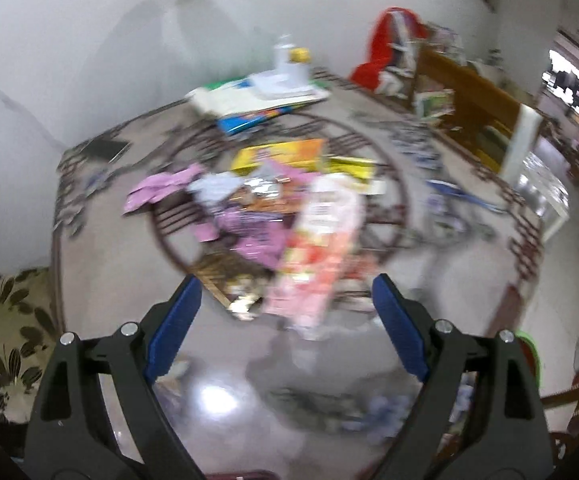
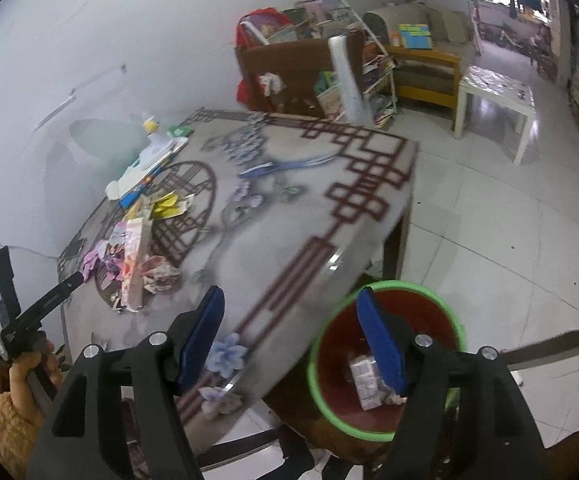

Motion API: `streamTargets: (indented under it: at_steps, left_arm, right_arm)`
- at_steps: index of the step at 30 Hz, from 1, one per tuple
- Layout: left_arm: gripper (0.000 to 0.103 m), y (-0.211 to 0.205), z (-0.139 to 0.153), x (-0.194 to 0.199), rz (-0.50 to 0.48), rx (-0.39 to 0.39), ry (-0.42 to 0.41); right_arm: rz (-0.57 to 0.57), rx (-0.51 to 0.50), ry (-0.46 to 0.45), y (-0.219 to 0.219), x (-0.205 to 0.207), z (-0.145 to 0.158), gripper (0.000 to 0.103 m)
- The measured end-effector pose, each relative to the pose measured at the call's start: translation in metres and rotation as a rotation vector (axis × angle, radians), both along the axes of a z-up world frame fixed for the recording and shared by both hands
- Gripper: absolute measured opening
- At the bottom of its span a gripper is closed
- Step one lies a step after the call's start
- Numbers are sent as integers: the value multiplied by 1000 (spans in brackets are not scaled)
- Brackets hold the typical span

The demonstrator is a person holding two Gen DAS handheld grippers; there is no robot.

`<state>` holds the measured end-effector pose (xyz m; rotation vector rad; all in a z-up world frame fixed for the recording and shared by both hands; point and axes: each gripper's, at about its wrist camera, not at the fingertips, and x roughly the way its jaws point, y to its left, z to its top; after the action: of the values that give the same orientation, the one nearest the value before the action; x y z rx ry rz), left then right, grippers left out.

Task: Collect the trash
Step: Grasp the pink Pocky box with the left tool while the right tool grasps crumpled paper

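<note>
One piece of trash, a crumpled whitish wrapper [image 2: 365, 380], already lies inside the bin [image 2: 447, 312], a dark red bucket with a green rim standing on the floor just off the near right corner of the table [image 2: 329, 168]; by that evidence the task is begun but far from finished. Most of the litter remains in a heap [image 1: 265, 216] on the left part of the tabletop: pink and purple wrappers, a long pink-and-red packet [image 1: 321, 248], yellow packaging [image 1: 281, 154] on the far side, and crumpled paper. The left gripper [image 1: 285, 320] hangs over the near side of this heap with its blue-padded jaws spread wide and nothing between them; the left wrist view is blurred, so finer detail cannot be read. The right gripper [image 2: 289, 340] hovers above the bin and the table corner, its jaws likewise parted and empty, with the deposited wrapper showing below the right finger. A hand [image 2: 33, 364] in a tan sleeve grips the left device at the near left. The table carries a glossy printed cover of dark red lattice, a circular motif and pale blue flowers; books [image 1: 249, 100] and a white bottle [image 1: 287, 58] sit at its far edge by a white wall. Beyond are a cluttered bookshelf [image 2: 321, 64], a small white table [image 2: 493, 92] and pale floor tiles [image 2: 509, 216].
</note>
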<state>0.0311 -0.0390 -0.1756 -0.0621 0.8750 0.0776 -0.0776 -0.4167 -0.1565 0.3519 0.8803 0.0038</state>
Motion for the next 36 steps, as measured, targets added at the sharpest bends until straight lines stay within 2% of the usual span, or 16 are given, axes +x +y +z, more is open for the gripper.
streamTargets:
  at_steps: [3,5,9,13,19,24,25,26,31,36]
  left_arm:
    - [85,32,-10,11,43,-31,28]
    - [85,40,-15,20,26,-58,42]
    - [85,23,-31,45,-135,-68,77]
    - [85,3,-56,73,-214,-70,142]
    - [85,-13,-89,106,-257,-91,238]
    - [85,-16,-107,119,-231,-90,275]
    - [76,-15,-108,119,-225,-98,278]
    - [61,-13,-109,119,-220,-106,280]
    - [55,-5,-97,109,-206,-133,262]
    - [54,9,-52,78,-176,-152,154]
  right_arm:
    - [17,16,13,27,16,-5,67]
    - [25,27,20,43,24,-8,67]
    - [43,44,29,78,36,-13,67]
    - [56,41,51,97,39,-16,67]
    - [49,26,83,104,48,-22,67]
    - [71,28,106,105,63,-27,67]
    - [80,29,109,106,65,-28,67]
    - [95,29,114,108,71,-30,67]
    - [190,32,139,122,102,-44,67]
    - [310,25,183,151,142,-72,67]
